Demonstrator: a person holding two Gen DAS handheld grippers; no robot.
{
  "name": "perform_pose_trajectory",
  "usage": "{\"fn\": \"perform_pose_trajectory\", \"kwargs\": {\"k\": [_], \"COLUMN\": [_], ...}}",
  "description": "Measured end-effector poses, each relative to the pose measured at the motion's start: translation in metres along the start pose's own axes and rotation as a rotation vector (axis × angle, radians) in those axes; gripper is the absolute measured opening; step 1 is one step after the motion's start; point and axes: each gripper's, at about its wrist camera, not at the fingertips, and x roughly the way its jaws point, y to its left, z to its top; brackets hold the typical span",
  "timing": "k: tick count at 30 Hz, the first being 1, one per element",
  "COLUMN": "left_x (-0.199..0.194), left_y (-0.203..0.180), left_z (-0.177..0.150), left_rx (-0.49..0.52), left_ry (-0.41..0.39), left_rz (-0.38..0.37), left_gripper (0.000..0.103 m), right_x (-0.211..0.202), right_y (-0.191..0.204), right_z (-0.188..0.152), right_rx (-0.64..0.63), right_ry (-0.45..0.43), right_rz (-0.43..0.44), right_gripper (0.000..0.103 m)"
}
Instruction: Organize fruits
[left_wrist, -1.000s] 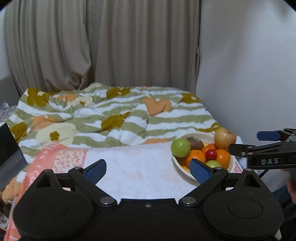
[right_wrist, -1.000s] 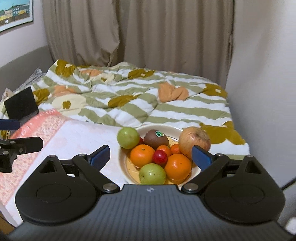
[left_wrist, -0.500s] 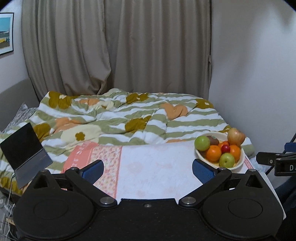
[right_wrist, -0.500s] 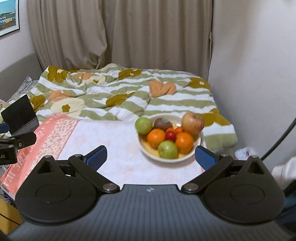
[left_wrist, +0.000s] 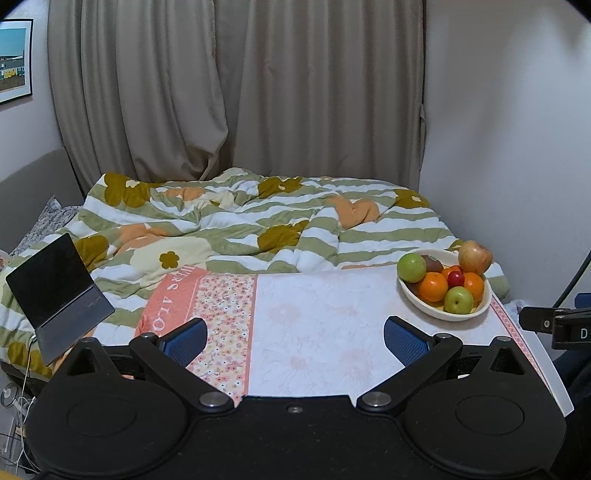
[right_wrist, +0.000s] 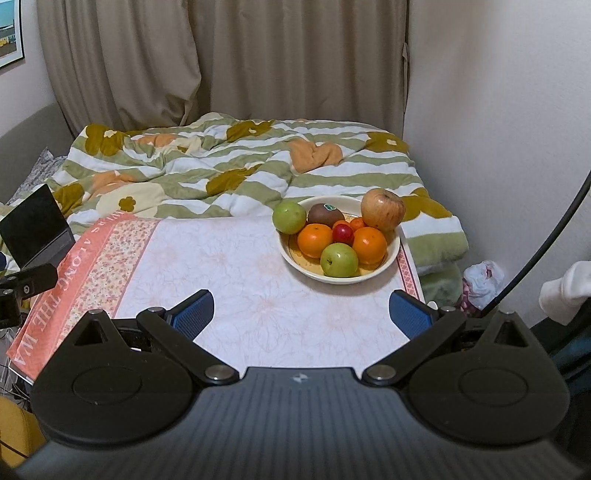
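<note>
Left gripper: spread wide with nothing between its blue pads, hovering over the near edge of the table, well apart from the fruit.
Right gripper: also splayed and empty, poised above the near part of the table, its blue fingertips short of the bowl.
Bowl: cream, shallow, standing on the far right part of the table, near the right edge of the cloth.
Green apples: one lies at the near side of the bowl; a second sits on the far left rim.
Oranges: one at the left of the near green apple, another at its right; both touch it.
Kiwi: brown with a small green sticker, at the far side of the bowl.
Red-yellow apple: the largest fruit, at the far right rim.
Small red fruit: in the middle of the pile, between the two oranges; a small orange fruit lies just behind it.
Table: white, covered by a tablecloth with pale flowers and a salmon lettered band at the left.
Duvet: green-and-white stripes with mustard and orange flowers, rumpled on the bed beyond the table.
Laptop: open with a dark screen, on the bed at the far left.
Curtain: beige, hanging behind the bed.
</note>
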Motion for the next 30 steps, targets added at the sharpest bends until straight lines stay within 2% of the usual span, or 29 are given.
{"fn": "perform_pose_trajectory", "kwargs": {"k": [30], "left_x": [0.0007], "left_y": [0.0027], "left_z": [0.0003], "left_rx": [-0.005], "left_ry": [-0.001], "left_rz": [-0.018], "left_gripper": [0.103], "right_x": [0.0024], "right_y": [0.0037], "right_z": [-0.0026], "right_rx": [0.003], "right_ry": [0.003], "right_rz": [-0.001], "right_gripper": [0.103]}}
